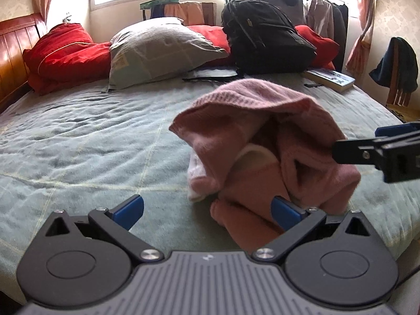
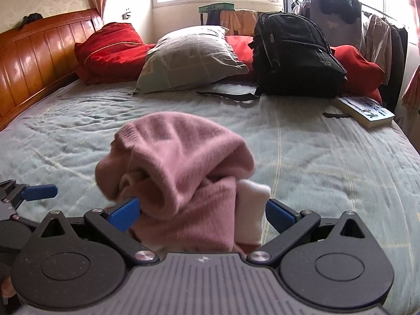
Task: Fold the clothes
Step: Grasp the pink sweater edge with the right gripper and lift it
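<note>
A pink fuzzy sweater (image 1: 249, 110) sits bunched in a heap on the pale green bedspread (image 1: 78, 144), with a white piece (image 1: 195, 173) showing underneath. My left gripper (image 1: 207, 212) is open just left of the heap, and its right-hand pad (image 1: 284, 214) is against the cloth's lower edge. In the right wrist view the sweater (image 2: 183, 141) fills the gap of my open right gripper (image 2: 202, 215), whose left pad (image 2: 124, 214) touches the cloth. White fabric (image 2: 252, 202) lies by the other pad. Each gripper shows at the edge of the other's view.
At the far side of the bed lie a grey pillow (image 2: 191, 57), red bedding (image 2: 110, 47), a black backpack (image 2: 296, 52) and a book (image 2: 365, 111). A wooden headboard (image 2: 34, 60) runs along the left. A clothes rack (image 2: 380, 31) stands by the window.
</note>
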`<state>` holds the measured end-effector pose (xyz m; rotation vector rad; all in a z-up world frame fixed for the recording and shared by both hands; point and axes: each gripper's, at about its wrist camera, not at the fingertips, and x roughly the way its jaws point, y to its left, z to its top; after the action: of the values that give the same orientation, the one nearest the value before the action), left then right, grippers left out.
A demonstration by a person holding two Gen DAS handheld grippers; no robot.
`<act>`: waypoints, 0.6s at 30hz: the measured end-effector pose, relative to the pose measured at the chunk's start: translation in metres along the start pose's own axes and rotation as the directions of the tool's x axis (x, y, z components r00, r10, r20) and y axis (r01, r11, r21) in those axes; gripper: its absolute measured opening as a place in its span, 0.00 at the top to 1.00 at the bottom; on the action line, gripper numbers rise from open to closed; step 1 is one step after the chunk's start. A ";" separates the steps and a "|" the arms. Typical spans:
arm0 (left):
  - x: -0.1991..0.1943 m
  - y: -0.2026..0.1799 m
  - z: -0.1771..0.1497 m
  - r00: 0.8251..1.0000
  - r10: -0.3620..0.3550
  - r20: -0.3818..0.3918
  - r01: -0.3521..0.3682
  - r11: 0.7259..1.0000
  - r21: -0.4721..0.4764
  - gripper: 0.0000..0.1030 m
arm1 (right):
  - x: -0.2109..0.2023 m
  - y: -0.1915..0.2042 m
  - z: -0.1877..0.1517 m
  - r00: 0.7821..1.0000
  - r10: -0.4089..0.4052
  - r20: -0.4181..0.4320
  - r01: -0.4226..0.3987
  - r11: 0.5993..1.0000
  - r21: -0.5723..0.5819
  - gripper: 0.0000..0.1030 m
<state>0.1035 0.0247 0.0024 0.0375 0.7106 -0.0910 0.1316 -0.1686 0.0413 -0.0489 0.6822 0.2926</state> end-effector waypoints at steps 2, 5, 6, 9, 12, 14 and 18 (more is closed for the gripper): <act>0.003 0.004 0.003 1.000 0.005 0.002 -0.005 1.000 -0.010 0.01 | 0.011 -0.001 0.004 1.000 -0.020 -0.020 0.020 1.000 0.000 0.00; 0.007 0.010 0.007 1.000 0.018 -0.001 -0.018 0.999 -0.027 0.01 | 0.021 -0.005 0.003 0.998 -0.063 -0.028 0.063 0.998 -0.015 0.00; 0.009 0.012 0.008 1.000 0.022 -0.003 -0.022 0.999 -0.033 0.01 | 0.022 -0.007 0.003 0.997 -0.073 -0.029 0.072 0.997 -0.020 0.00; 0.015 0.014 0.010 1.000 0.027 -0.008 -0.027 0.999 -0.042 0.01 | 0.025 -0.020 0.000 0.994 -0.103 -0.034 0.102 0.994 -0.038 0.00; 0.023 0.014 0.012 1.000 0.009 -0.010 -0.009 0.999 -0.051 0.01 | 0.031 -0.030 -0.005 0.994 -0.111 -0.026 0.109 0.992 -0.063 0.00; 0.029 0.013 0.014 1.000 -0.006 -0.013 0.005 0.998 -0.057 0.01 | 0.037 -0.033 -0.010 0.994 -0.105 -0.021 0.103 0.991 -0.082 0.00; 0.034 0.008 0.014 1.000 -0.011 -0.024 0.010 0.999 -0.052 0.01 | 0.054 -0.027 -0.021 0.997 -0.075 -0.029 0.070 0.987 -0.145 0.00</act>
<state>0.1391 0.0298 -0.0096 -0.0145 0.7368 -0.0823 0.1659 -0.1839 -0.0101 -0.2166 0.6913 0.2708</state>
